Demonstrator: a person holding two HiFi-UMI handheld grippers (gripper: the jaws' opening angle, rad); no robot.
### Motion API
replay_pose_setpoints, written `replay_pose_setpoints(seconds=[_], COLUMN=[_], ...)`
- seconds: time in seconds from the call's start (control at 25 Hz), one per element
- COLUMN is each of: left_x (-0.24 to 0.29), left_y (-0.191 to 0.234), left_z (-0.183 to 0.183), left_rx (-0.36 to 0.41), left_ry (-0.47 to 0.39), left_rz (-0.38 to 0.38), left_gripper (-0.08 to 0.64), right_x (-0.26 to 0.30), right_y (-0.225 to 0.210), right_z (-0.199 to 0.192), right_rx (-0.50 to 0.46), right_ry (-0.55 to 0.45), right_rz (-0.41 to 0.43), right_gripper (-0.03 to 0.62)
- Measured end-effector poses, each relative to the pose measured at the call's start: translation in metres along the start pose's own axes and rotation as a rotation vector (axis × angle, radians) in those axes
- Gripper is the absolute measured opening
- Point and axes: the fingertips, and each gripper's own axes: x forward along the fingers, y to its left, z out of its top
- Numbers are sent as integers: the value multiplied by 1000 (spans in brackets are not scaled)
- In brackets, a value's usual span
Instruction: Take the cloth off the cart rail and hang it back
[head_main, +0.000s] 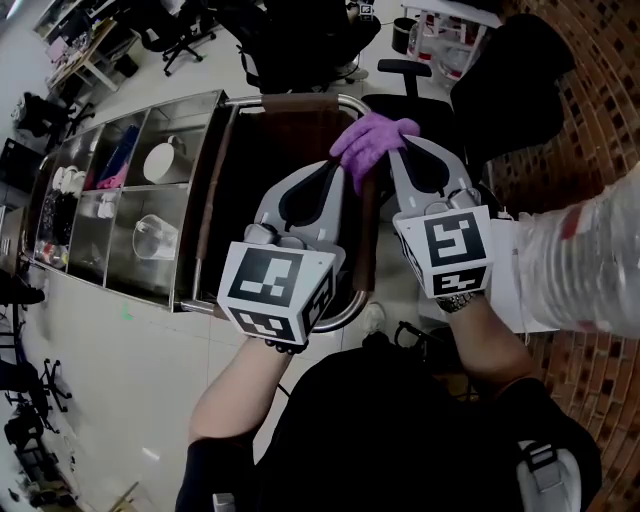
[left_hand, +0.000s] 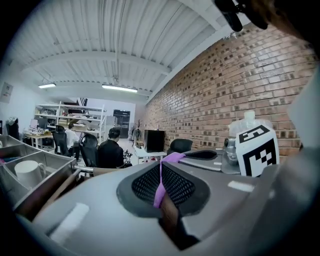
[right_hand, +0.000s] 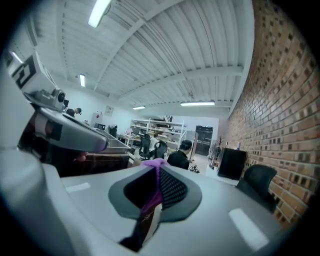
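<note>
Head view, looking steeply down: a purple cloth sits bunched on the brown-wrapped rail of a steel cart, at the rail's upper bend. The left gripper and right gripper meet it from either side, their tips at the cloth. Counted here: one cloth, one rail, one cart, two grippers, each with one marker cube; in the cart's bins, one white mug and one clear glass jug. Left gripper view: the jaws are clenched, with one thin purple fold pinched between them. That hold looks slight, so the fold could likely slide out if it is lifted quickly. One mug shows at the left edge, and two seated people are in the room beyond. Right gripper view: these jaws are also clamped on a strip of the cloth, with a little more fabric bunched at the tips. With both grippers holding one small cloth, pulling apart or at different speeds could tear it from the weaker grip. It would then drop on one side or fall to the floor. It may also snag on the rail if drawn sideways rather than upward. One seated person shows in the background.
</note>
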Motion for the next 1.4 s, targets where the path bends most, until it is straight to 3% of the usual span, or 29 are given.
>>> replay_pose_setpoints(seconds=[0.28, 0.8, 1.4], left_x=[-93, -270, -385], left_y=[-19, -53, -92], left_z=[25, 40, 70], left_rx=[12, 20, 40], left_ry=[-70, -172, -241], left_rz=[-27, -81, -174], left_gripper=[-3, -3, -3], right_x=[-74, -210, -319], right_y=[63, 206, 297], right_z=[69, 160, 234], right_rx=[-51, -151, -207], right_ry=[-113, -257, -354], right_rz=[-43, -115, -197], right_gripper=[14, 12, 12])
